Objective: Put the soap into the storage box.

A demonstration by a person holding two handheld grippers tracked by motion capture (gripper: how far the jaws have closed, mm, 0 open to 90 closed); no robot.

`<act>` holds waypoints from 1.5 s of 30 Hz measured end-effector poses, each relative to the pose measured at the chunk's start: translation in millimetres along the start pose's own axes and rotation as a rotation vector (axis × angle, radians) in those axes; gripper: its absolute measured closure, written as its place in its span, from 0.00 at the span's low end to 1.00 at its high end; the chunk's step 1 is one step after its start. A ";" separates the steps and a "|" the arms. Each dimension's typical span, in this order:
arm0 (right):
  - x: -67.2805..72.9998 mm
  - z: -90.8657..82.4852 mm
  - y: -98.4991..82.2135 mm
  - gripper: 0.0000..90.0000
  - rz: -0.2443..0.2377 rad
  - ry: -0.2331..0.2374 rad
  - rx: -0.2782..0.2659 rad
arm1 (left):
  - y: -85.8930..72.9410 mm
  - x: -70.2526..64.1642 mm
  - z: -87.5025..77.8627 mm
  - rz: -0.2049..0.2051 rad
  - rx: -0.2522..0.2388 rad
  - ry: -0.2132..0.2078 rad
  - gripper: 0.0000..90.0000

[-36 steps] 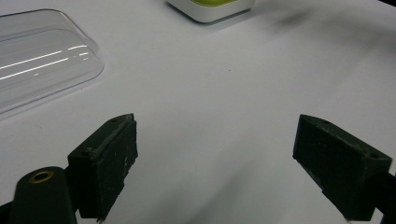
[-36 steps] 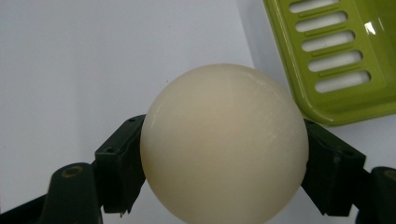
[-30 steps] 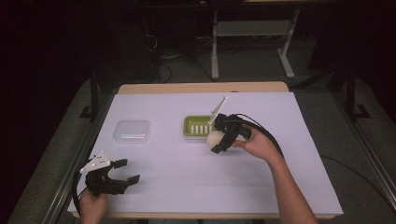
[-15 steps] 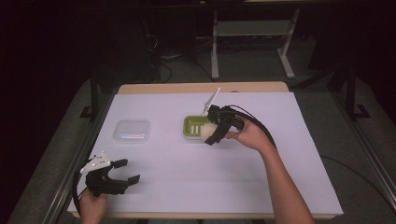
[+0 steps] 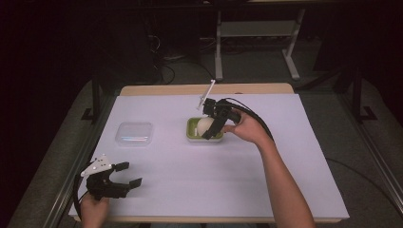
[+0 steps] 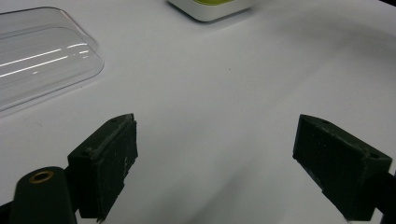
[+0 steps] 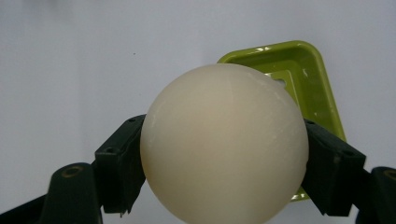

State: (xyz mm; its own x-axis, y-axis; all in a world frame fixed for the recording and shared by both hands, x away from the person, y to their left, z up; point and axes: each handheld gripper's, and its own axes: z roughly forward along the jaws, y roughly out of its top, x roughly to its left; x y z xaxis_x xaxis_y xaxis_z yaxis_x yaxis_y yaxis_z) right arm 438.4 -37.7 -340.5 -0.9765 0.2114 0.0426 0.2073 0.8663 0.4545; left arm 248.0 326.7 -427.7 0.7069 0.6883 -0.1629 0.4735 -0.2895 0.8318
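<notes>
A white table (image 5: 285, 190) runs across the high view, with a person's forearms entering from the bottom edge. Near its centre sits a green tray (image 5: 192, 128); well to its left lies a clear plastic lid (image 5: 135, 133). The right gripper (image 5: 207, 127) hangs over the tray, its jaws pinching a cream ball (image 7: 224, 144) from both sides, held above the tray rather than resting in it. The left gripper (image 5: 121, 175) rests near the front left corner, jaws spread wide and empty.

The ball looks smooth and round, gripped only at its flanks, so it could slip out, or bounce and roll off the shallow tray if released from too high.

Compared with half a second ago, the right gripper has moved lower over the tray; the left has not moved.
</notes>
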 end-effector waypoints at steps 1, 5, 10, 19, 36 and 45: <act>0.0 0.0 0.0 0.26 0.000 0.000 0.000 | 0.0 0.0 0.0 0.000 0.000 0.000 0.14; -5.2 -0.7 3.0 0.26 -0.002 -0.001 -0.017 | -0.2 -0.3 0.3 -0.004 0.001 -0.001 0.14; -10.7 6.7 1.8 0.26 0.017 -0.009 -0.006 | 0.0 -0.3 0.5 0.002 0.002 -0.002 0.14; -20.2 21.0 2.7 0.26 0.038 -0.010 0.000 | 0.0 -0.5 1.0 0.002 0.003 -0.004 0.14; -36.2 44.7 1.0 0.26 0.082 -0.026 0.024 | -0.4 -1.0 1.5 -0.002 0.007 -0.009 0.14; -40.2 49.1 -1.9 0.26 0.103 -0.025 0.036 | -0.3 -1.2 1.9 0.001 0.006 -0.012 0.14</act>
State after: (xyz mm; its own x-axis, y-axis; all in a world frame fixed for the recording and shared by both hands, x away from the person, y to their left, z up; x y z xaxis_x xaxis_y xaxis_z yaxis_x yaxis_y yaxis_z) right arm 480.2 -25.6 -386.7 -0.9482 0.3108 0.0653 0.3089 0.8549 0.4167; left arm 248.1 324.7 -428.8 0.7134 0.6802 -0.1683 0.4762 -0.2944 0.8286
